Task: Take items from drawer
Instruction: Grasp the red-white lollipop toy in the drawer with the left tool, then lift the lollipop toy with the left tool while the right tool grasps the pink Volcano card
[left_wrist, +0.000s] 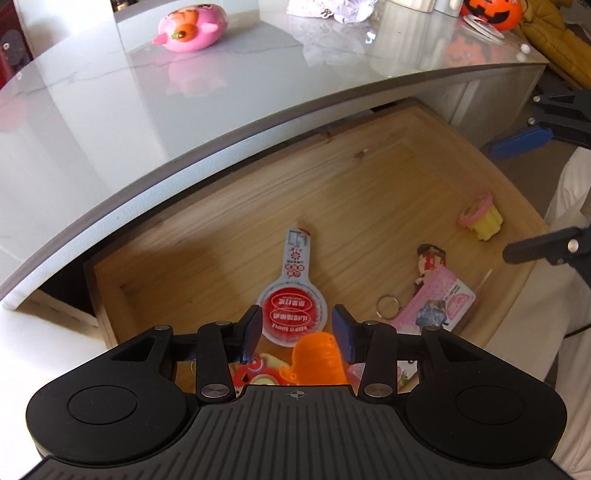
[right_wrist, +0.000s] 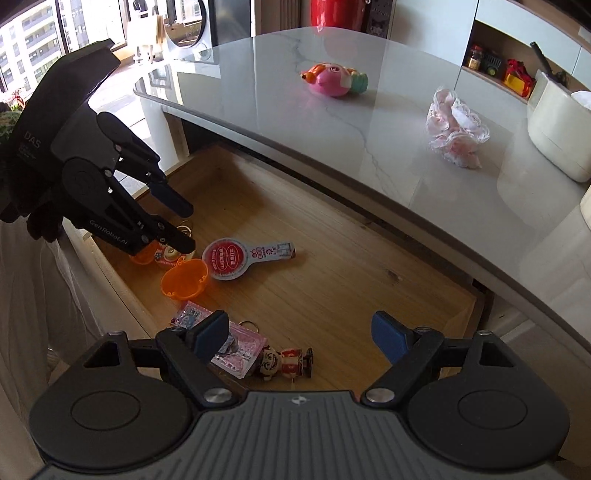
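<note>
The wooden drawer (left_wrist: 369, 173) (right_wrist: 369, 266) is pulled out under the grey table top. Inside lie a red-and-white snack pack (left_wrist: 291, 306) (right_wrist: 236, 258), an orange plastic cup (left_wrist: 319, 356) (right_wrist: 184, 282), a pink card packet with a key ring (left_wrist: 436, 301) (right_wrist: 240, 349), a small doll figure (left_wrist: 430, 260) (right_wrist: 286, 362) and a yellow-and-pink toy cup (left_wrist: 480, 216). My left gripper (left_wrist: 297, 332) (right_wrist: 186, 227) hangs open low over the orange cup and snack pack. My right gripper (right_wrist: 299, 338) stands open above the doll and packet, holding nothing.
On the table top (left_wrist: 184, 92) (right_wrist: 369, 122) rest a pink fish toy (left_wrist: 192, 29) (right_wrist: 332, 79), a pink lace bundle (right_wrist: 456, 129) and an orange pumpkin (left_wrist: 491, 13). A white container (right_wrist: 557, 125) stands at the right. More small toys (left_wrist: 255, 371) lie under the left gripper.
</note>
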